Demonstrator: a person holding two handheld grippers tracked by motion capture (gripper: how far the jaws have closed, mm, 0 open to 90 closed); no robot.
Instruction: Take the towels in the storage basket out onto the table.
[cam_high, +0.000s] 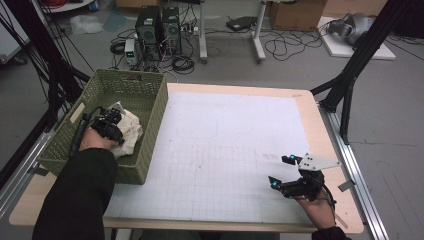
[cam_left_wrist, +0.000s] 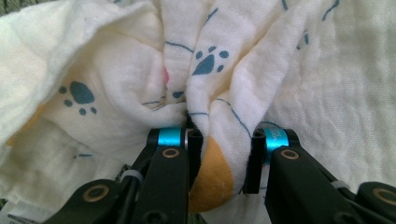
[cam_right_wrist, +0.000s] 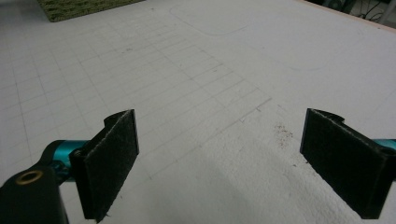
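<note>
Right gripper, lower right of the high view: held in the person's right hand above the white gridded mat, grey three-cornered plate on top, tips pointing toward frame left. In the right gripper view its two black felt-faced pads stand wide apart, nothing between them, bare mat below with faint pencil grid lines and a rounded-rectangle outline further up the frame. Open, idle.

Left gripper, left of the high view: black-sleeved forearm comes in from the bottom left, hand reaching over the near wall of the olive-green woven plastic basket. The gripper is down inside it, on the cream muslin cloth with blue paw prints.

Left gripper view: jaws closed onto a bunched ridge of that cloth. The fold with an orange patch sits squeezed between the two pads, fabric puckering up and away from the pinch point. Blue paw prints at centre top and left of the frame, thin blue lines across the folds. So: gripping cloth, pads pressing on it. Cloth lies crumpled in the near half of the basket, touching the right-hand wall as seen from above.

Basket sits on the left edge of the light wooden table, overlapping the mat's left border.

Far side, beyond the table: grey floor with two black PC towers, loose cables, cardboard boxes at top.
</note>
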